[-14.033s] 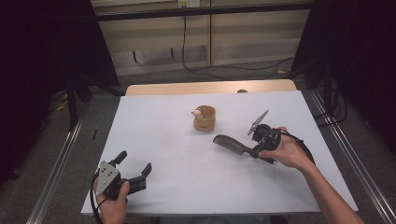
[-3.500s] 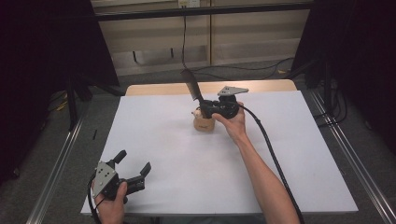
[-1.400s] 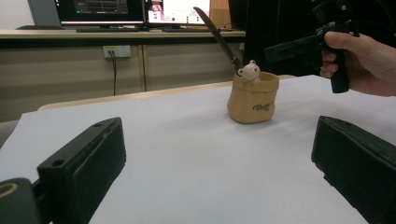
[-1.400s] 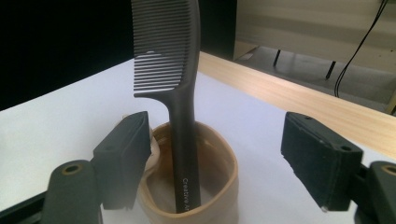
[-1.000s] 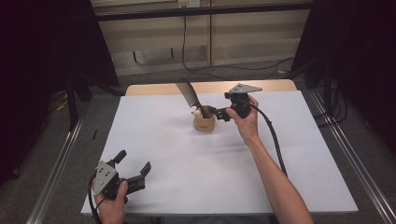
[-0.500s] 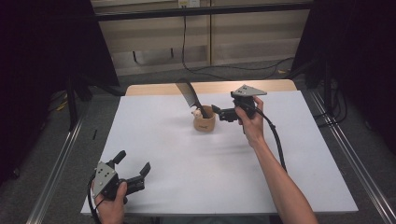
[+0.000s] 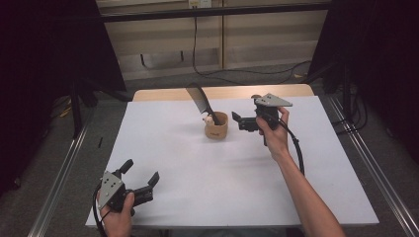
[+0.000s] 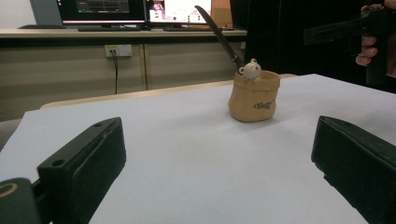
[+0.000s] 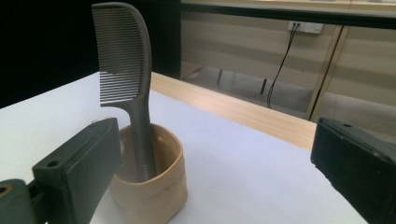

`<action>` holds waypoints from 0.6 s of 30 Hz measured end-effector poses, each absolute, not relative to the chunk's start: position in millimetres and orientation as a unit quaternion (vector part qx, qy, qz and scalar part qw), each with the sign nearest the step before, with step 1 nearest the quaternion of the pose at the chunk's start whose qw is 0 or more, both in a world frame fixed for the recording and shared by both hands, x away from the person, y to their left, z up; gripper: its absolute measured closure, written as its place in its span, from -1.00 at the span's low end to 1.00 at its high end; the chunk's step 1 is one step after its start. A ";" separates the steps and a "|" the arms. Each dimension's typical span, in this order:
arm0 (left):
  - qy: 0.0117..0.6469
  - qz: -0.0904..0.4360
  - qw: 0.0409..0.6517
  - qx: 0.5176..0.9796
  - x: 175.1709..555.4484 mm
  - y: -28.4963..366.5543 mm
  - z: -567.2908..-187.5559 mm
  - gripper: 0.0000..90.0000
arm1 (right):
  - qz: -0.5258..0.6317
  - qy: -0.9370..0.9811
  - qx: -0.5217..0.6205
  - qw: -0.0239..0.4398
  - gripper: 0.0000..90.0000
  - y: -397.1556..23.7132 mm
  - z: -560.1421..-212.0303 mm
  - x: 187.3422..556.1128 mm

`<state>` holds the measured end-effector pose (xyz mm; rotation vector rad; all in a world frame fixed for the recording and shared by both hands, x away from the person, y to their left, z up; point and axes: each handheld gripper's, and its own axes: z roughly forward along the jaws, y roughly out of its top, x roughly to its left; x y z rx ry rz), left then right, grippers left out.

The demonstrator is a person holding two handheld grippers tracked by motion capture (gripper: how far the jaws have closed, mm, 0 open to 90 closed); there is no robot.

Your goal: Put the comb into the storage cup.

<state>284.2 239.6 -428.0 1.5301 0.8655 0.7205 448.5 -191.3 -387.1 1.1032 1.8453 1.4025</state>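
A dark comb (image 7: 200,101) stands handle-down in a small tan pouch (image 7: 217,126) toward the far middle of the white worktop (image 7: 197,168). Just right of the pouch hovers the right tool (image 7: 236,118), jaws spread wide and empty. The left tool (image 7: 141,177), equally wide open and holding nothing, sits by the near left edge, with bare worktop between it and the pouch.

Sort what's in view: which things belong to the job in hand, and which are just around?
Job:
- comb, standing handle-down in the holder
- tan bag-shaped holder with a small bear figure
- right gripper, open, beside the holder

Around:
- left gripper, open, at the near table edge
- monitors
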 end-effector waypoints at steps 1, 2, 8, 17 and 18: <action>0.371 0.308 0.582 0.655 284.2 239.6 -428.0 -0.93 | 0.524 0.689 0.412 0.283 -0.97 -191.3 -387.1 448.5; 0.372 0.309 0.583 0.653 284.1 239.6 -428.0 -0.93 | 0.524 0.688 0.412 0.287 -0.97 -191.9 -386.0 447.1; 0.378 0.312 0.577 0.653 283.8 240.0 -428.1 -0.93 | 0.527 0.681 0.408 0.303 -0.97 -195.1 -382.9 435.2; 0.377 0.312 0.577 0.654 284.1 239.4 -428.3 -0.93 | 0.531 0.665 0.411 0.327 -0.98 -208.1 -381.1 422.2; 0.382 0.314 0.577 0.651 284.5 239.1 -428.4 -0.93 | 0.531 0.663 0.412 0.331 -0.98 -210.9 -381.0 419.5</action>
